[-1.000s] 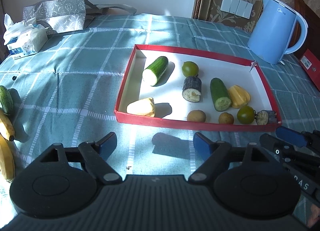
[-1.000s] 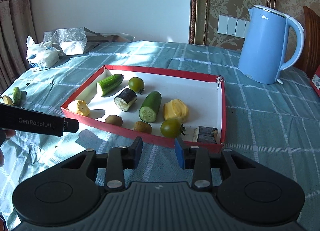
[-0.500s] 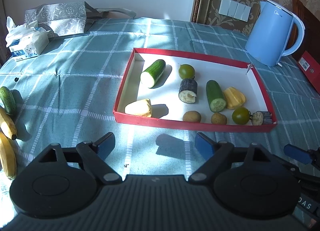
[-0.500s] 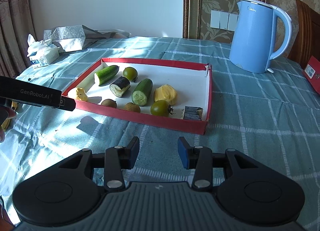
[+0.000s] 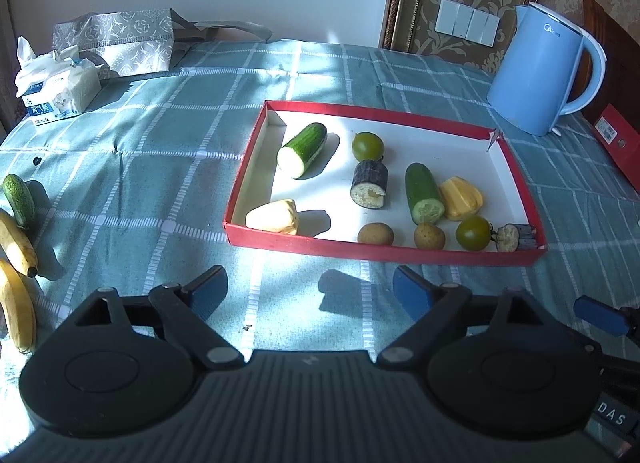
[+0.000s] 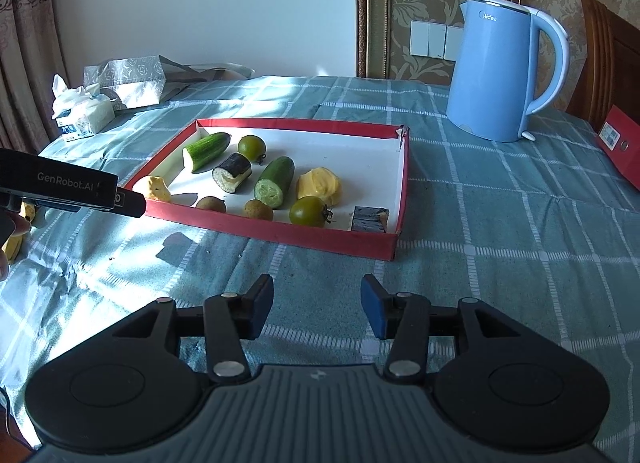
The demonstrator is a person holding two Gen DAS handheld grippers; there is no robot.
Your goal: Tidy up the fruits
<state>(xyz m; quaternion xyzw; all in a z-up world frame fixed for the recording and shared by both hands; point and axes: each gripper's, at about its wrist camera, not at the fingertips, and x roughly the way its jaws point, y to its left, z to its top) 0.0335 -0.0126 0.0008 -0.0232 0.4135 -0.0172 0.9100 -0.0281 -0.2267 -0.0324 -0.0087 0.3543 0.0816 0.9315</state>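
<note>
Presently both empty, jaws parted, left gripper (image 5: 310, 289) and right gripper (image 6: 317, 305) hung before the red tray (image 5: 384, 253) holding cut produce; kiwis (image 5: 375, 233) beside its near wall risked rolling from pinches.

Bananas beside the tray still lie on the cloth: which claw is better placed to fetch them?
Left, probably. The bananas lie at the far left, nearer the open left claw. The right claw, also open, faces the tray's right end.

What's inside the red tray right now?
The red tray holds two cucumber pieces, two green tomatoes, two eggplant chunks, two kiwis and two yellow pieces. Its near wall hides their undersides.
</note>
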